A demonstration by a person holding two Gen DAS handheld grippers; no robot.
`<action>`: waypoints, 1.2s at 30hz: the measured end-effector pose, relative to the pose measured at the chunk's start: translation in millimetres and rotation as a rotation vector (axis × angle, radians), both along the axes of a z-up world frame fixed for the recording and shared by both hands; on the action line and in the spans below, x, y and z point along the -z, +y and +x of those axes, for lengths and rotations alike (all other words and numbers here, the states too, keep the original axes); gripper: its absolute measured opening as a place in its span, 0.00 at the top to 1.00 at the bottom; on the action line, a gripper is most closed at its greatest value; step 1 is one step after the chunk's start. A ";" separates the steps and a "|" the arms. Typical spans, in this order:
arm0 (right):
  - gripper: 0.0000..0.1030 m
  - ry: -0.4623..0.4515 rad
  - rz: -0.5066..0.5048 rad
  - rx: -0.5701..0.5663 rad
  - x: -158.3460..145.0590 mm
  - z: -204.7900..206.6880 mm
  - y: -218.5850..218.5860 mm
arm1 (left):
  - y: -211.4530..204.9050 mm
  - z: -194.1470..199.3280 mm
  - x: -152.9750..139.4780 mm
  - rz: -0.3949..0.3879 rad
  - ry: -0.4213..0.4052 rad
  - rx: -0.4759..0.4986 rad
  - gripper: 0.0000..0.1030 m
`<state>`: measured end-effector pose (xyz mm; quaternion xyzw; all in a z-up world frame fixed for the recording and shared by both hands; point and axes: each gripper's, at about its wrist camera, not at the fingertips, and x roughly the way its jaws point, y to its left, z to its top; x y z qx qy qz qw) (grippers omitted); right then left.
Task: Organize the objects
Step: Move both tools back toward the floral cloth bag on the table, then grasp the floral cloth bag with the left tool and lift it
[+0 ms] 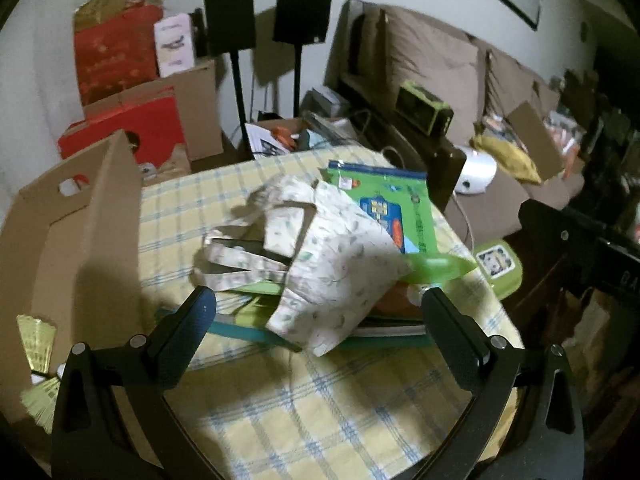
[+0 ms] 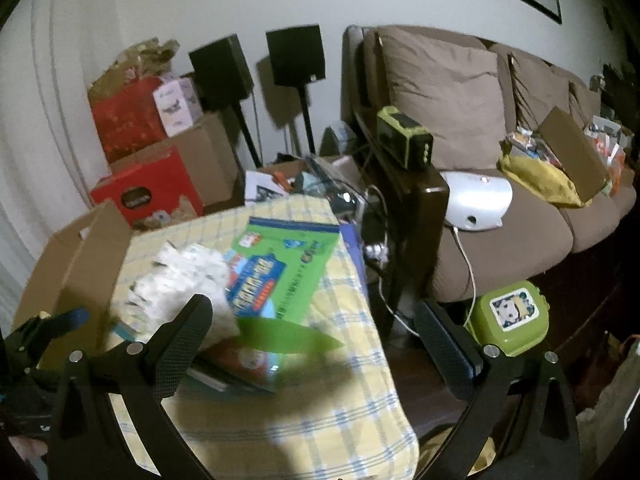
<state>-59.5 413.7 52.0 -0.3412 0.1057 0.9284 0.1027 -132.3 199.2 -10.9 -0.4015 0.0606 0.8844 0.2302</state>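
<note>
Clutter covers a bench (image 1: 320, 420) draped in a yellow and blue checked cloth. At its centre lies a white fabric tote bag (image 1: 340, 264) printed with small leaves, slumped on top of a stack of flat things: a green packet (image 1: 404, 208) showing at the bag's 1 o'clock and thin books or folders (image 1: 248, 330) poking out beneath it.

Left gripper (image 1: 320, 316) hangs with its jaws spread wide apart, holding nothing. The bag sits straight ahead at 12 o'clock, just beyond the fingertips. The bag's long axis runs from 10 o'clock, where its straps (image 1: 240, 264) trail, to 4 o'clock, so it lies diagonally across the jaw opening.

Right gripper (image 2: 312, 320) is also wide open and empty. From it, the same bag (image 2: 188, 276) lies off at 10 o'clock, partly behind its left finger.

By this judgement the left gripper is nearer and better lined up for a grasp.

An open cardboard box (image 1: 64, 248) stands at the bench's 9 o'clock edge, a likely destination. A green lidded container (image 2: 508, 316) rests beside the bench at 3 o'clock.
</note>
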 end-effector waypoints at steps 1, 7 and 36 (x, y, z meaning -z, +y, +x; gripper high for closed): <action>0.03 -0.012 -0.009 -0.002 4.8 -2.1 3.5 | 2.4 -1.1 3.3 0.000 -0.004 0.005 0.00; 0.06 -0.070 -0.077 -0.010 32.4 -12.1 19.1 | 15.9 -7.8 15.2 -0.013 -0.012 0.021 0.00; 0.12 -0.083 -0.111 -0.015 45.4 -8.1 25.2 | 11.2 -0.6 -22.4 0.054 0.050 0.072 0.93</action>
